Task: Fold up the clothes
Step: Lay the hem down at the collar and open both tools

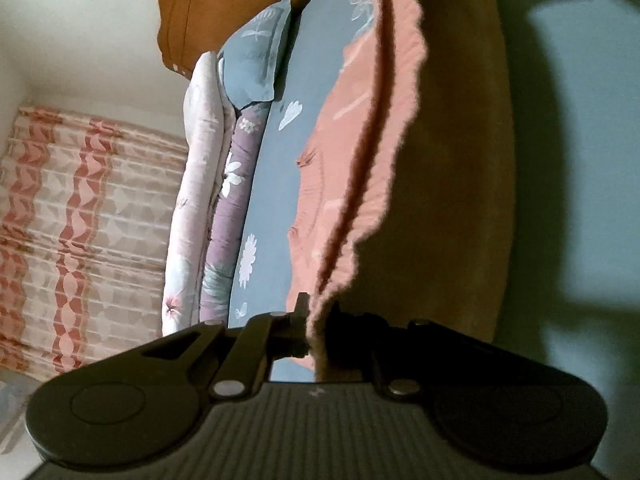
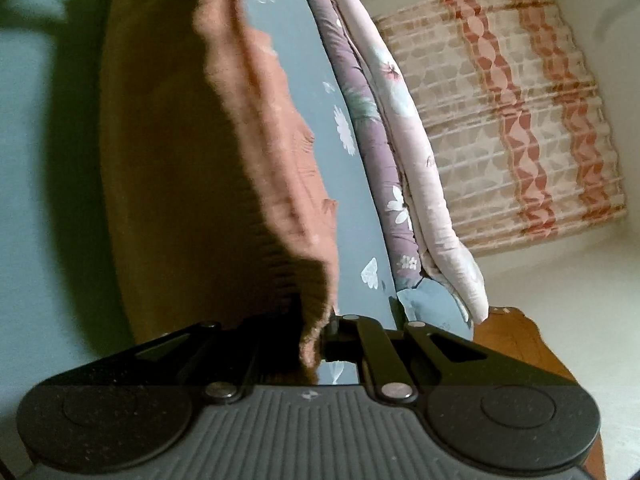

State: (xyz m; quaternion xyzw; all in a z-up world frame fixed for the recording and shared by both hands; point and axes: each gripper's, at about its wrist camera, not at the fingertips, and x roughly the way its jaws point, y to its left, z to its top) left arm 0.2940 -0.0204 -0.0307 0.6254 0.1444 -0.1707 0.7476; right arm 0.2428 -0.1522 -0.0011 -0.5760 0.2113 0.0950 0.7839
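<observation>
- The garment [image 1: 384, 128], a salmon-pink knit with a wavy, fuzzy edge, hangs lifted between the 2 grippers, with its lower part lying on the blue floral bed [image 1: 316, 80]; its shaded side reads brown in both views.
- The left gripper [image 1: 316, 320] is clamped on 1 part of the garment's edge, with cloth pinched between its jaws.
- The right gripper [image 2: 324, 336] is likewise closed on the edge, the knit bunched thick at the pinch.
- Judged from this, a fold is in hand with the cloth raised; which fold of the sequence cannot be told.
- Risk: the loose knit could slide out of either pinch if the 2 grippers pull apart too hard, dropping that side and skewing the fold.
- Risk: the wavy edge sags between the holds, so laying it down slack would likely leave creases or an uneven line.
- Risk: the part on the bed may drag and bunch the sheet beneath.
- Edges: a rolled quilt [image 1: 228, 216] and a pale blanket [image 1: 196, 184] line the bed's far side, with a pillow [image 1: 256, 60] at one end.
- Room: bare blue sheet lies between garment and quilt, giving a strip to lay cloth on; a curtain [image 2: 520, 120] hangs beyond.
</observation>
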